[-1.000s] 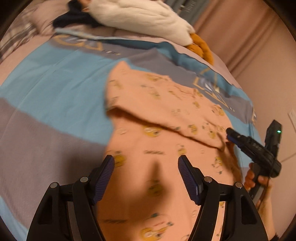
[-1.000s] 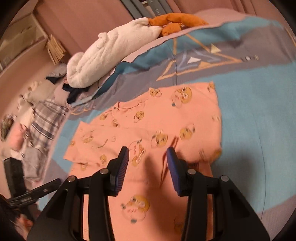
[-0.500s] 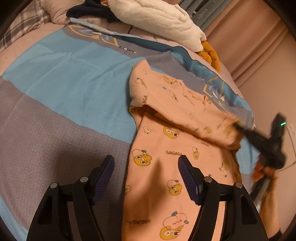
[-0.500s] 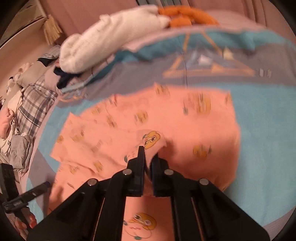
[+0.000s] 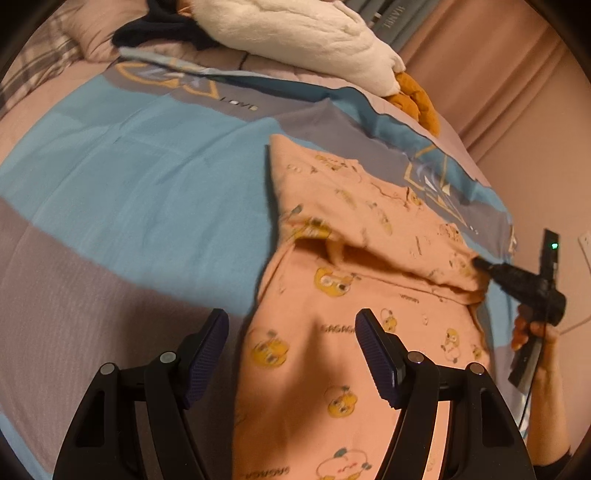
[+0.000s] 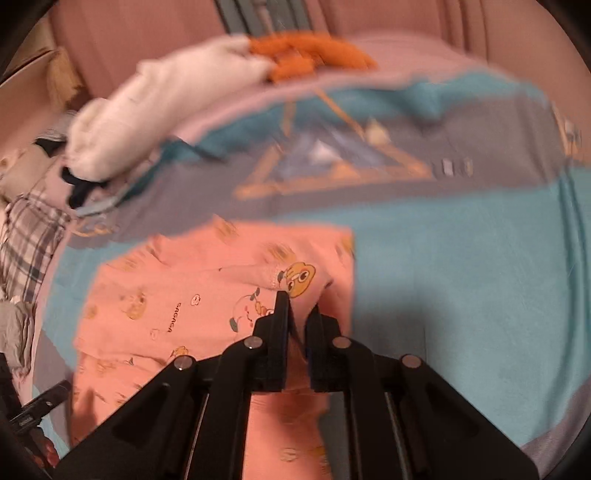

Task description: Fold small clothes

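A pink small garment [image 5: 369,221] with yellow cartoon prints lies on the blue and grey bedspread [image 5: 129,184], its upper part folded down over the lower part. My left gripper [image 5: 291,325] is open above the garment's lower left edge and holds nothing. My right gripper [image 6: 300,306] pinches a raised fold of the pink garment [image 6: 184,295] between its pads, and its jaws are opening slightly. In the left wrist view the right gripper [image 5: 480,264] grips the fold's right end, held by a hand [image 5: 532,328].
A white plush bundle [image 5: 295,33], an orange soft toy [image 5: 417,99] and a dark cloth [image 5: 159,33] lie at the bed's far end. Plaid fabric [image 6: 26,240] is heaped to the left. Pink curtains [image 5: 517,92] close off the right side.
My right gripper went from open over the garment to shut on a pinch of its cloth and pulled that fold up. The left gripper stayed open.
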{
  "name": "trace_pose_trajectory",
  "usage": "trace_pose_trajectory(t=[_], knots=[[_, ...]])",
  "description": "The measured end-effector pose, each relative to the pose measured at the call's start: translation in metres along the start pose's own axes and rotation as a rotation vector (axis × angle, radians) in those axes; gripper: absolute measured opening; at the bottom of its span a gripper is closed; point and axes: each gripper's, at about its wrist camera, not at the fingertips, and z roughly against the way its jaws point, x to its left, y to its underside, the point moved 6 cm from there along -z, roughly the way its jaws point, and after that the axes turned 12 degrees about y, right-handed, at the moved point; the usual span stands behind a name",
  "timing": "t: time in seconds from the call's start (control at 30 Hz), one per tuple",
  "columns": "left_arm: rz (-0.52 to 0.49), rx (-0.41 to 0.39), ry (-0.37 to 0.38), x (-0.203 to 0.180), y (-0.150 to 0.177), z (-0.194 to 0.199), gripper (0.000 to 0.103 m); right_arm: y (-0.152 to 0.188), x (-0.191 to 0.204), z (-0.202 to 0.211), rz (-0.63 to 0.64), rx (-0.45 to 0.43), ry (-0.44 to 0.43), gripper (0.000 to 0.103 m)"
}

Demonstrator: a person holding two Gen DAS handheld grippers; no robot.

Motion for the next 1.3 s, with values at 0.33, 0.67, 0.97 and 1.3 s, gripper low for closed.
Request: trace_pose_trajectory(t=[0.33, 0.67, 0.97, 1.3], knots=[[-0.065, -0.026, 0.107, -0.052, -0.075, -0.034, 0.07, -0.016, -0.007, 0.035, -0.015, -0.127, -0.084, 0.039], [-0.141, 0.147, 0.033, -0.051, -0.064, -0.11, 0.048, -0.014, 0.014, 0.007, 0.119, -0.092, -0.08, 0.019], [-0.186, 0.133, 0.016, -0.017, -0.044, -0.091, 0.021, -0.022, 0.016, -0.052, 0.122, -0.041, 0.021, 0.018], [-0.2, 0.154, 0.008, -0.021, -0.046, -0.09, 0.021, -0.001, 0.026, -0.013, 0.165, -0.071, -0.061, 0.024]])
